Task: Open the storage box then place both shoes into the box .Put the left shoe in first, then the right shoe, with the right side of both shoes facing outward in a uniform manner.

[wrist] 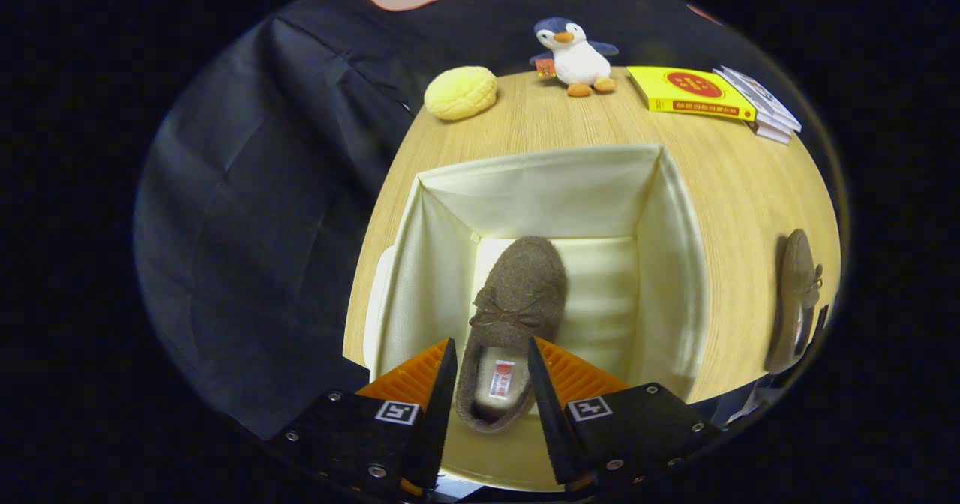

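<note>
In the gripper view, the storage box stands open on the wooden table, and its pale lining shows on all four walls. One shoe lies on the floor of the box, sole down. Its long axis runs straight away from the gripper, with the toe at the far end and the heel opening at the near end, between the two fingers. The fingers stand apart, one on each side of the heel, and I see a small gap on both sides, so I judge they are not pressing on it; whether they touch it I cannot tell.

The shoe lies toward the left wall of the box, so a free strip of floor is open to its right, along the right wall. The second shoe lies on the table outside the box, well to the right of it and near the table edge. I judge the next move goes that way, up over the right wall.

At the far end of the table are a yellow bun-shaped toy, a plush penguin and some books, all well away from the path.
</note>
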Motion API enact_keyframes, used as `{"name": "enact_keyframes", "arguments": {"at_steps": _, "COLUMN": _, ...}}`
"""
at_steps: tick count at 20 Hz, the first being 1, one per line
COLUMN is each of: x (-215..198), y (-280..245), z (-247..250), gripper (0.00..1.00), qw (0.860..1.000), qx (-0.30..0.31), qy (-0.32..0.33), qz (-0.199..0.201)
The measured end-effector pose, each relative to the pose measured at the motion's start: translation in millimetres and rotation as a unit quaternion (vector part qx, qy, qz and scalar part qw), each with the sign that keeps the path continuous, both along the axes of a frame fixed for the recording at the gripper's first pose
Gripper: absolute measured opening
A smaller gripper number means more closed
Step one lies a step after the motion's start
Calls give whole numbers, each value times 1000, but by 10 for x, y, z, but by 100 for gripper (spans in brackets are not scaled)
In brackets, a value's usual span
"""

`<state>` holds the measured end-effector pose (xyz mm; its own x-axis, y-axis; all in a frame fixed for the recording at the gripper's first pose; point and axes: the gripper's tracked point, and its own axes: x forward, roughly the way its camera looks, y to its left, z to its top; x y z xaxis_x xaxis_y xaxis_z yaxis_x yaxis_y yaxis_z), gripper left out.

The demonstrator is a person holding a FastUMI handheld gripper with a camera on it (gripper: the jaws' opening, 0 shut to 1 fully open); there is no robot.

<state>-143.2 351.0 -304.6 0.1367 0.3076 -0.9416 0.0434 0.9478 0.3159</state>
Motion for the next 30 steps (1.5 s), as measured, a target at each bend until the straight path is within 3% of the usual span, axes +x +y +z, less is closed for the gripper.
{"name": "enact_keyframes", "arguments": {"at_steps": 6, "x": 123, "y": -638, "z": 470, "gripper": 82, "qw": 996, "qx": 2, "qy": -82, "qz": 17}}
{"name": "enact_keyframes", "arguments": {"at_steps": 10, "x": 96, "y": -1333, "z": 514, "gripper": 91, "qw": 994, "qx": -31, "qy": -106, "qz": 4}}
{"name": "enact_keyframes", "arguments": {"at_steps": 16, "x": -24, "y": -2515, "z": 421, "gripper": 94, "qw": 989, "qx": -87, "qy": -117, "qz": -27}}
{"name": "enact_keyframes", "arguments": {"at_steps": 21, "x": -294, "y": -3446, "z": 31, "gripper": 94, "qw": 988, "qx": -118, "qy": -94, "qz": -38}}
{"name": "enact_keyframes", "arguments": {"at_steps": 30, "x": -788, "y": -4067, "z": -593, "gripper": 91, "qw": 991, "qx": -121, "qy": -53, "qz": -22}}
